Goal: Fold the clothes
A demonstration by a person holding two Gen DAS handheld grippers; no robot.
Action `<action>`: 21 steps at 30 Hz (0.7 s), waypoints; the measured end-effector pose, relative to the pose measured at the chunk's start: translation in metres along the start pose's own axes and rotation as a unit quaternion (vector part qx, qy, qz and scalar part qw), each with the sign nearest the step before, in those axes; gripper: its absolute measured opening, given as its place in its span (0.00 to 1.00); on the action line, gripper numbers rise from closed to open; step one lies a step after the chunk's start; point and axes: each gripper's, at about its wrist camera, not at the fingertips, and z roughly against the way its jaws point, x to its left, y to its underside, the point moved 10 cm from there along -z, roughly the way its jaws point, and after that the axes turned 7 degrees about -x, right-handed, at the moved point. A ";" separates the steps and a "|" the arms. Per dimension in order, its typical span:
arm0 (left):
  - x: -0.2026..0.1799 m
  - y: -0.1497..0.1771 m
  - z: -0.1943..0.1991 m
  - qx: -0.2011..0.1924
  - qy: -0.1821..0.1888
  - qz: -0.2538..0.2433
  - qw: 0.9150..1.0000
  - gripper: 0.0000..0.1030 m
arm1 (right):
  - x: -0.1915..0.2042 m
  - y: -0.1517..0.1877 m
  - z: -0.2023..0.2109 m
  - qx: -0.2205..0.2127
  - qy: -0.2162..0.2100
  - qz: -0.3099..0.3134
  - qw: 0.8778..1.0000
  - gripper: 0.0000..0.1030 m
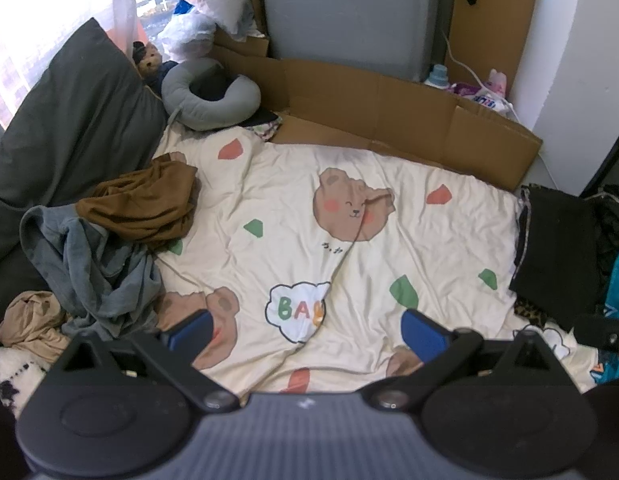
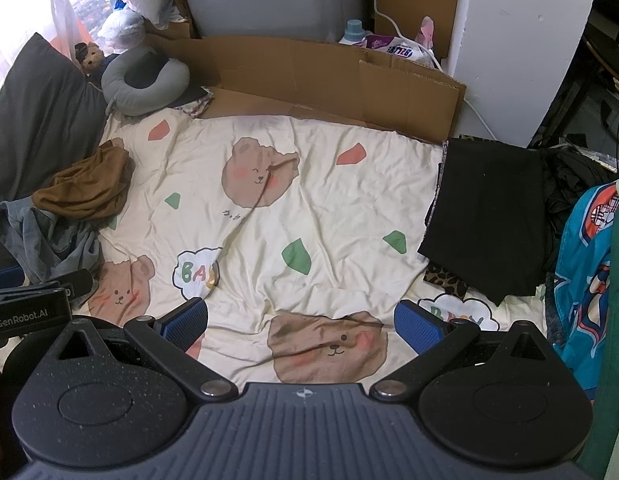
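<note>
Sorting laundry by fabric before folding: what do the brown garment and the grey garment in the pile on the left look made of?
The crumpled brown garment looks like thin, smooth woven or satin-like fabric: slight sheen and fine soft folds. The rumpled grey garment looks like matte cotton jersey, thicker, with dull, rounded creases. Neither can be confirmed by sight.

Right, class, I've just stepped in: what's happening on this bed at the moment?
A person holds two grippers over a bear-print blanket, and neither is holding anything: the left gripper and right gripper both hang open above the bare middle. Unfolded clothes wait in a heap on the left, a brown garment lying on a grey one. A flat black garment lies on the right edge. No piece has been picked up yet.
</note>
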 end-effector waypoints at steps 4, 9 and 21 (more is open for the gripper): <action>0.001 -0.001 0.000 -0.001 0.000 -0.002 1.000 0.98 | -0.001 0.000 0.000 0.001 0.000 0.000 1.000 0.99; 0.003 -0.001 -0.001 0.000 -0.001 -0.003 1.000 0.98 | 0.000 -0.001 0.000 0.001 0.001 0.000 1.000 0.99; 0.007 -0.003 -0.003 0.001 0.003 -0.006 1.000 0.98 | -0.004 -0.003 -0.001 0.004 0.001 0.001 1.000 0.99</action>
